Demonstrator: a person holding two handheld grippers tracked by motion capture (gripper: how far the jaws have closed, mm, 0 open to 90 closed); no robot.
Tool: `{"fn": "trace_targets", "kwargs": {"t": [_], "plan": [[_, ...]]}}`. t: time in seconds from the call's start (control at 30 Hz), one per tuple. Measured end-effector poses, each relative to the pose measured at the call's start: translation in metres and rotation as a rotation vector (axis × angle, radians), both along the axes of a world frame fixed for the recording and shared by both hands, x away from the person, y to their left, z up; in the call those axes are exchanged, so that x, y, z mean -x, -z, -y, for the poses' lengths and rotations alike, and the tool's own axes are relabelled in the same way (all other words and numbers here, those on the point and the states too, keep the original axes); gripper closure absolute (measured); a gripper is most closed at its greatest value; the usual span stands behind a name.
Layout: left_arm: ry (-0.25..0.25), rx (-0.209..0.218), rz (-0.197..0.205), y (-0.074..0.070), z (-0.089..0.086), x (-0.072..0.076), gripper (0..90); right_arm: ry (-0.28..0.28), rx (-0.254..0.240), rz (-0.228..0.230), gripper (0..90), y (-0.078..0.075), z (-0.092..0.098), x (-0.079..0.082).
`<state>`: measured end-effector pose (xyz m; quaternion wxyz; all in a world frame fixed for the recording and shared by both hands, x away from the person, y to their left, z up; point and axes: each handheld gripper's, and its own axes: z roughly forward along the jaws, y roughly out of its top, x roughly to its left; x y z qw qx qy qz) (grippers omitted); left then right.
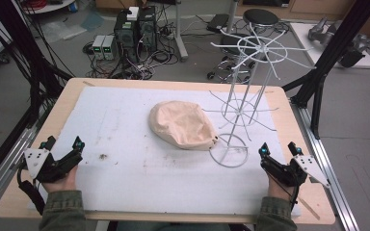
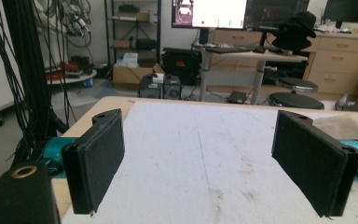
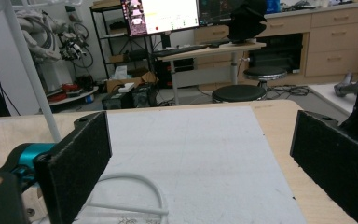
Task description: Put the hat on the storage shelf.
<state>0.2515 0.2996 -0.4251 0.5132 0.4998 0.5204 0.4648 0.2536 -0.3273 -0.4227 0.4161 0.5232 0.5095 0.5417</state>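
A beige cloth cap (image 1: 183, 124) lies crumpled near the middle of the white mat (image 1: 125, 144). To its right stands a white wire rack (image 1: 243, 96) with a ring base (image 1: 229, 150) and radiating prongs on top. My left gripper (image 1: 63, 143) rests at the mat's near left, jaws wide apart with nothing between them (image 2: 205, 163). At the near right, beside the rack's base, my right gripper (image 1: 277, 148) is open and empty too (image 3: 200, 158). The rack's ring base (image 3: 135, 186) curves just past its left jaw. The cap's edge (image 2: 345, 123) peeks past the left gripper's right jaw.
The wooden table (image 1: 289, 120) carries the mat, with bare wood strips along its edges. Black frame posts (image 1: 327, 53) flank the table. Behind it are computers (image 1: 135, 29), cables and a stool (image 1: 260, 19) on the floor.
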Motion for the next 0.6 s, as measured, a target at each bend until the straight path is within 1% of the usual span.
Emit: {"fn": "trace_targets", "kwargs": {"t": [0.1,0.17,0.23,0.27,0.33,0.43,0.6], "plan": [[0.005,-0.010,-0.005,0.0002,0.0011,0.0008,17.3,-0.001,-0.013,-0.010,4.4,0.0005,0.0002,-0.0008],[0.005,-0.011,0.000,-0.0001,0.0011,0.0016,17.3,-0.001,-0.010,-0.006,4.3,0.0005,0.0005,-0.0006],[0.000,-0.007,0.001,-0.0001,0.0005,0.0021,17.3,-0.006,-0.012,-0.007,4.3,0.0002,0.0005,0.0000],[0.002,-0.006,-0.004,0.0000,-0.0002,0.0022,17.3,-0.006,-0.012,-0.007,4.4,0.0002,0.0005,0.0001],[0.008,0.002,0.002,0.0003,-0.0007,0.0018,17.3,-0.006,-0.007,-0.006,4.4,0.0004,0.0005,-0.0001],[0.012,0.001,0.005,0.0002,-0.0004,0.0016,17.4,-0.010,-0.006,-0.009,4.4,0.0006,0.0001,-0.0008],[0.017,-0.001,-0.004,0.0005,-0.0001,0.0011,17.3,-0.013,-0.012,-0.020,4.3,0.0011,0.0002,-0.0009]]}}
